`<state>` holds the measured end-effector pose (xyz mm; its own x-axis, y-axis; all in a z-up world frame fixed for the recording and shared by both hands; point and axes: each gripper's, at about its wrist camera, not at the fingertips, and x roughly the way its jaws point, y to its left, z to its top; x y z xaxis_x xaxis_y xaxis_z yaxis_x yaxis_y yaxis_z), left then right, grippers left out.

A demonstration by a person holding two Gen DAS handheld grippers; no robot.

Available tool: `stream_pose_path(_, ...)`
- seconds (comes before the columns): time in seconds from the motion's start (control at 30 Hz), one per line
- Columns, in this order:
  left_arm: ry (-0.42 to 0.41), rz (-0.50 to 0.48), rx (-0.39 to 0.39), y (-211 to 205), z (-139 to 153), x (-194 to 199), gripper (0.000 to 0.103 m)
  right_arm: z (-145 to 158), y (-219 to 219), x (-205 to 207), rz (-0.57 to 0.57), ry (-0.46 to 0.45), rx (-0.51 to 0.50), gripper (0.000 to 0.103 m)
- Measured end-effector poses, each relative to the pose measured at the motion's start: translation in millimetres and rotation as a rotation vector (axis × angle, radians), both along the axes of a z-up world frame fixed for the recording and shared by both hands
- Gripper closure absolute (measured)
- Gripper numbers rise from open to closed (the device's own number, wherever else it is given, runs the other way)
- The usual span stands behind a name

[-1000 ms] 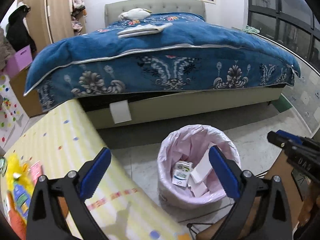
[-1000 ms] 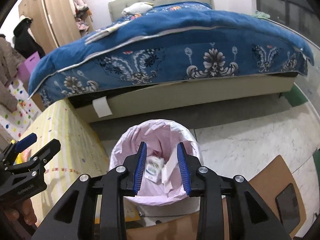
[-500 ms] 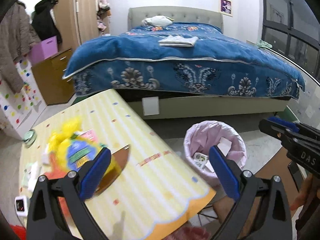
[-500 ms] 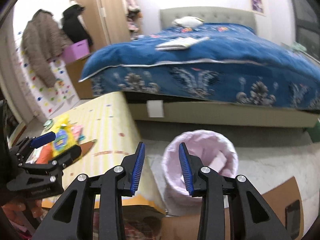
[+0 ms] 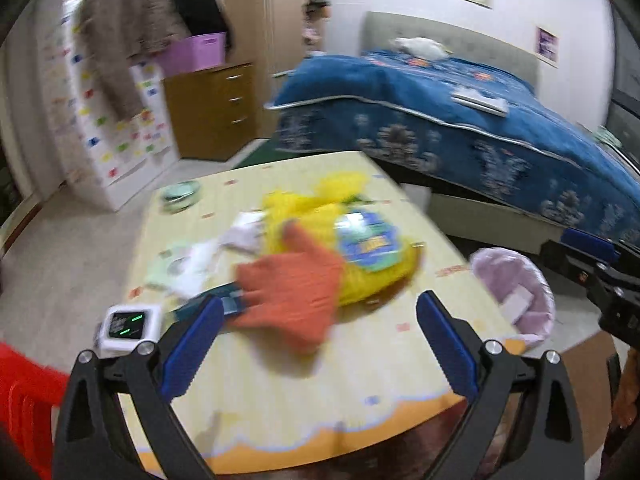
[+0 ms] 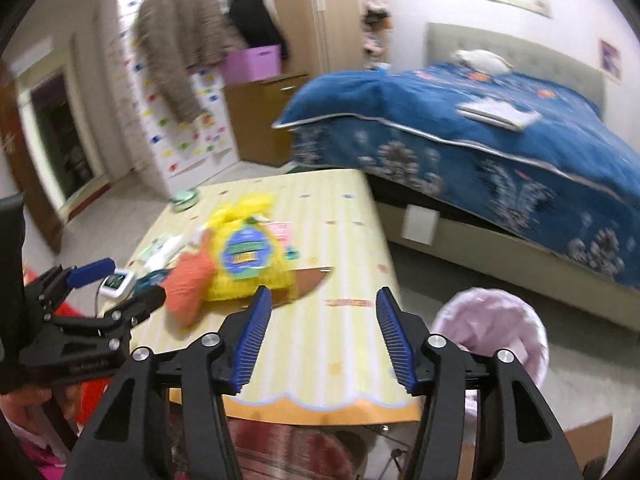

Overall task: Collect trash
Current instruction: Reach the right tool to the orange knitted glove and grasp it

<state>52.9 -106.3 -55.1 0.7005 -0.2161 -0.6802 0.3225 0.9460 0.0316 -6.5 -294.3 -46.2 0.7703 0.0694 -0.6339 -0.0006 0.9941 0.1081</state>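
Scraps of white paper (image 5: 200, 260) are lying near the table's (image 5: 360, 380) left edge, ahead and left of the left gripper (image 5: 320, 344), the nearer one, hovering spread and empty. Rightward, the right gripper (image 6: 324, 336) is opening with nothing between its fingers, and the pink-lined bin (image 6: 496, 320) is sitting off the table's right corner.

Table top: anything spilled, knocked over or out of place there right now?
Nothing looks spilled, though motion blur hides detail. The table carries a loose heap: a yellow bag with an orange cloth draped against it and white scraps beside them. The pink-lined trash bin stands upright on the floor.
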Motion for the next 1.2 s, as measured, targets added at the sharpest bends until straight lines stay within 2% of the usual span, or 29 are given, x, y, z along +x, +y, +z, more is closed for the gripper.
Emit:
stream_pose_path(0.2, 0.028, 0.145, 0.019, 64, -10, 8, 0.008, -7, 45, 22, 0.11, 0.017, -0.012, 0.045)
stream_pose_path(0.33, 0.019, 0.195, 0.016, 96, -12, 7, 0.009, -15, 74, 40, 0.166, 0.043, -0.018, 0.038)
stream_pose_path(0.5, 0.015, 0.249, -0.002, 124, -15, 9, 0.008, -28, 105, 64, 0.217, 0.079, -0.026, 0.038)
stream_pose_path(0.7, 0.014, 0.26, 0.003, 133, -20, 15, 0.008, -45, 117, 91, 0.198, 0.135, -0.015, 0.037)
stream_pose_path(1.0, 0.055, 0.255, 0.027, 135, -35, 31, 0.008, -64, 122, 120, 0.145, 0.216, 0.034, 0.036)
stream_pose_path(1.2, 0.063, 0.255, 0.014, 135, -39, 33, 0.008, -67, 127, 120, 0.123, 0.216, 0.029, 0.039)
